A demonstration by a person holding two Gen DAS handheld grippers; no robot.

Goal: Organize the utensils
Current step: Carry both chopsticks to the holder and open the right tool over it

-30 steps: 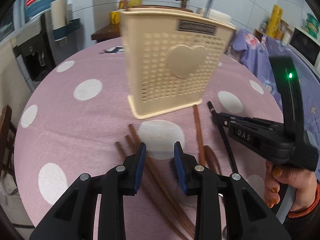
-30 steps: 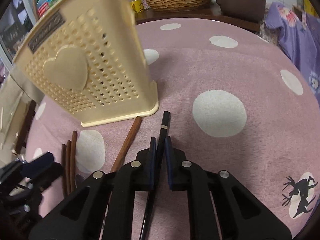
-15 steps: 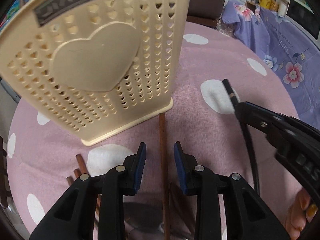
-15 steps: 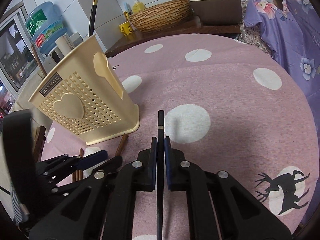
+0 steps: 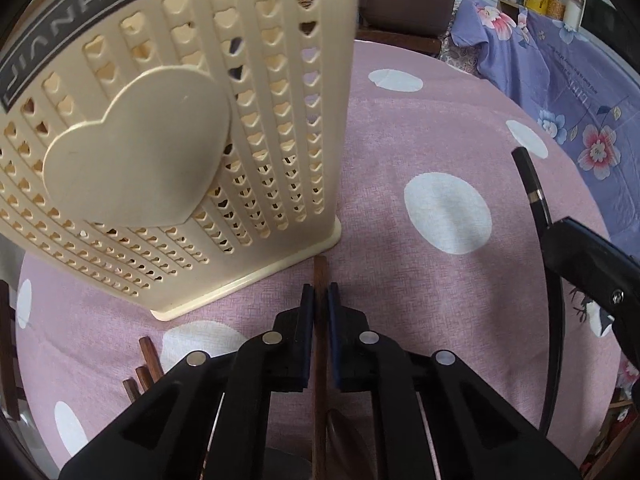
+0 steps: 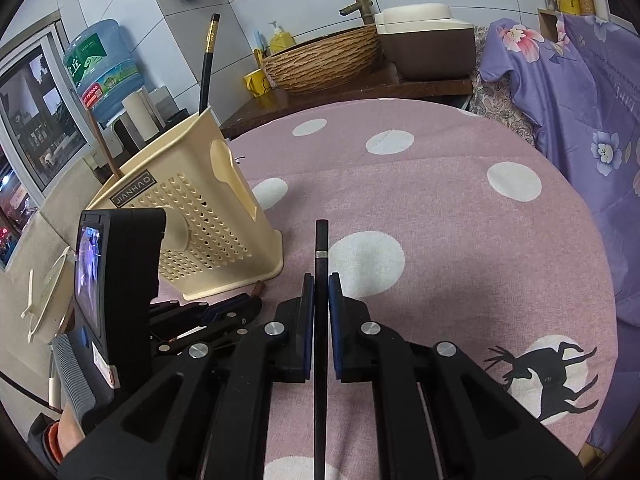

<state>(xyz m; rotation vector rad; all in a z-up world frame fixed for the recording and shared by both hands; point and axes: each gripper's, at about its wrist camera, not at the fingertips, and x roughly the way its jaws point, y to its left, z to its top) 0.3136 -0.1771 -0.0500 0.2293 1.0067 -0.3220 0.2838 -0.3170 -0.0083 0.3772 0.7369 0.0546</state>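
Observation:
A cream perforated utensil holder [image 5: 168, 152] stands on the pink dotted tablecloth [image 5: 400, 128]. My left gripper [image 5: 321, 296] points down at the holder's base corner. Its jaws are closing, and the pads press on a brown chopstick [image 5: 320, 270] that lies on the cloth. Up to 3 more brown chopsticks [image 5: 146, 356] lie to the left. My right gripper [image 6: 321, 280] is shut on a black chopstick [image 6: 321, 248] held above the table, right of the holder [image 6: 208, 224]. In the holder stand one black chopstick [image 6: 208, 64] and one brown chopstick [image 6: 102, 148].
Behind the table a dark counter carries a woven basket [image 6: 324, 60], a brown and cream box [image 6: 428, 48] and a yellow cup [image 6: 256, 82]. Purple floral cloth [image 6: 580, 100] hangs along the right side. A water bottle [image 6: 104, 72] stands at the back left.
My left gripper moved in to the holder's base and over the single brown chopstick, and its jaws came together on it. My right gripper rose with the black chopstick off the cloth.

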